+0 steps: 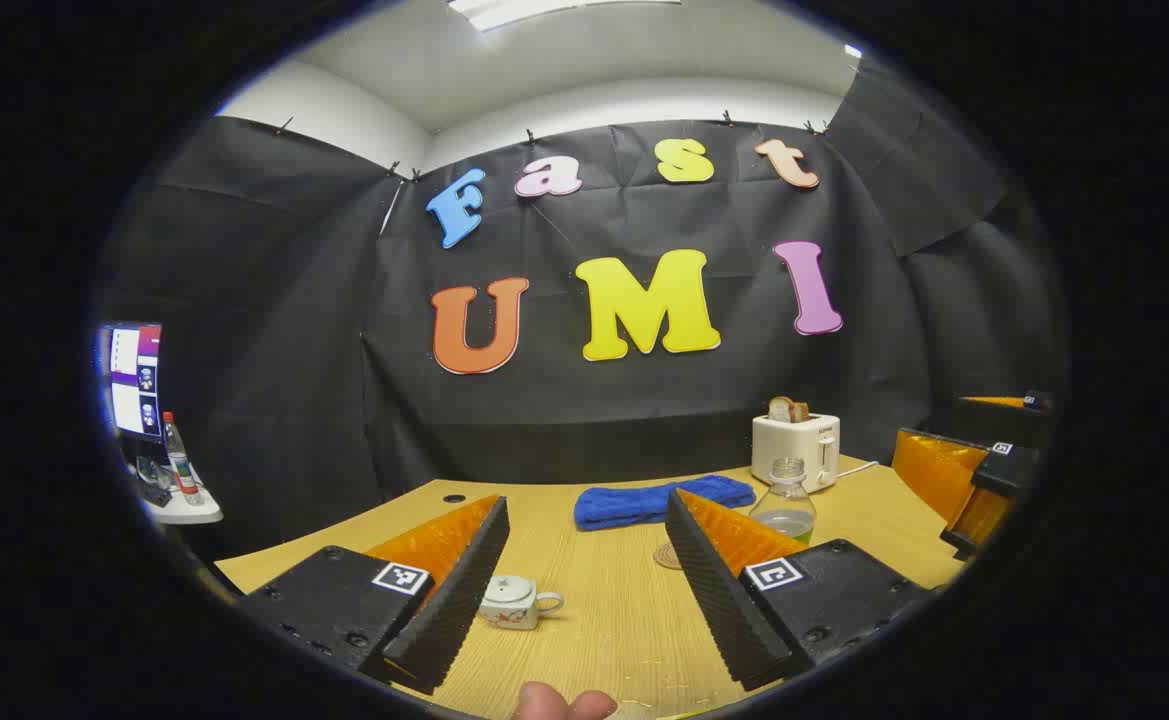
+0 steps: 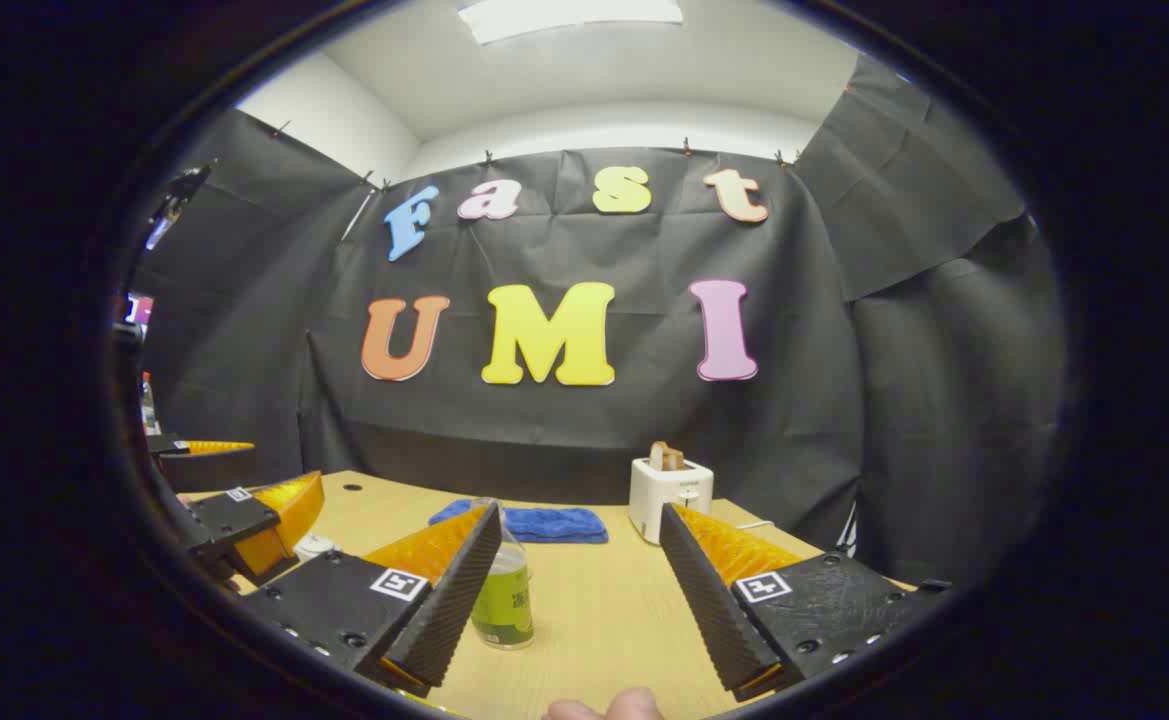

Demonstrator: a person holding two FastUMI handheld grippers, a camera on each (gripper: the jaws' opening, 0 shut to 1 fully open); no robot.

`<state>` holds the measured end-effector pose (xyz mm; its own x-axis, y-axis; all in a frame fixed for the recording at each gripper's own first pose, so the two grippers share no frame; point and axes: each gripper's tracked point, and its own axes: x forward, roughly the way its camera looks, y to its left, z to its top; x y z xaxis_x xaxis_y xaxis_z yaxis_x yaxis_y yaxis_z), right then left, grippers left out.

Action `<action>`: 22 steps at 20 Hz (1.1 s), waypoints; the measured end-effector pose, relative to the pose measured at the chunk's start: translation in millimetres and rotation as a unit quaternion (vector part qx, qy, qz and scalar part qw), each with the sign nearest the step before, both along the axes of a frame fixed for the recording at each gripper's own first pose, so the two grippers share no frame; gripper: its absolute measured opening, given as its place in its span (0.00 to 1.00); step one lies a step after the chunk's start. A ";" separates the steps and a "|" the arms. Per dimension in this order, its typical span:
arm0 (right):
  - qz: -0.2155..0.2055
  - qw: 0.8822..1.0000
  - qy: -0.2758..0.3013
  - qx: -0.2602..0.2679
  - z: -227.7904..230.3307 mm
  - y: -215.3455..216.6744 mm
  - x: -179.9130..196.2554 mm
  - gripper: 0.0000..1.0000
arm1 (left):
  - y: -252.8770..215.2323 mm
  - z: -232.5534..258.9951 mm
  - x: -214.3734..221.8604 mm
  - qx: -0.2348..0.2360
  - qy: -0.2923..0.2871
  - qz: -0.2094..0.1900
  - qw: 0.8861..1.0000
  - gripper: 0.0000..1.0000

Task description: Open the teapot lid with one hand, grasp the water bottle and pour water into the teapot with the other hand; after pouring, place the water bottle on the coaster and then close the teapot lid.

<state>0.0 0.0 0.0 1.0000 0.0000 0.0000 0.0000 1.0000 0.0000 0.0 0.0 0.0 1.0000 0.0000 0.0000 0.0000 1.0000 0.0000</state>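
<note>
Black cloth walls enclose the booth on all sides, under a white ceiling with a lit panel. Wooden table [image 1: 604, 590] spans the floor of both views, pale and grained. At its far edge stands a white toaster [image 1: 796, 448] with bread in its slots, and just beside it on the left lies a folded blue towel [image 1: 659, 500]. Left gripper [image 1: 584, 585] hangs above the near table edge with its fingers spread wide and nothing between them; a fingertip of the person's hand [image 1: 564, 703] shows at the bottom edge. Right gripper [image 2: 579, 590] is likewise wide open and empty, with its own holder's fingertip low in the right gripper view; it also appears at the right edge of the left gripper view. Water bottle [image 2: 502, 590], clear with a green label and no cap, stands upright on the table, partly behind the right gripper's left finger, not gripped. Round coaster [image 1: 667, 556] lies flat just left of the bottle. Small white teapot [image 1: 516, 603], lid on, sits on the table beside the left gripper's left finger; whether they touch cannot be told.
</note>
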 end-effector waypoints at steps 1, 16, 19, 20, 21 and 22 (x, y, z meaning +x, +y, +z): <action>-0.001 1.000 -0.003 0.001 2.5 -1.5 -0.4 0.95 | -0.3 0.0 0.1 0.003 0.000 -0.001 1.000 0.99; 0.011 1.000 0.004 0.000 -0.2 15.9 4.3 0.95 | 12.5 -2.5 2.9 -0.015 0.004 0.010 1.000 0.99; 0.010 1.000 0.006 0.001 -3.1 16.0 4.1 0.95 | 9.3 -5.0 1.8 -0.013 0.011 0.001 1.000 0.99; 0.010 1.000 0.007 0.001 -3.7 16.0 3.3 0.95 | 7.6 -5.6 1.3 -0.017 0.013 -0.004 1.000 0.99; 0.010 1.000 0.006 -0.001 -3.5 15.8 3.6 0.95 | 6.6 -5.2 0.4 -0.021 0.014 -0.005 1.000 0.99; 0.009 1.000 0.005 -0.002 -3.9 15.4 3.5 0.95 | 7.6 -5.0 1.3 -0.022 0.015 -0.005 1.000 0.99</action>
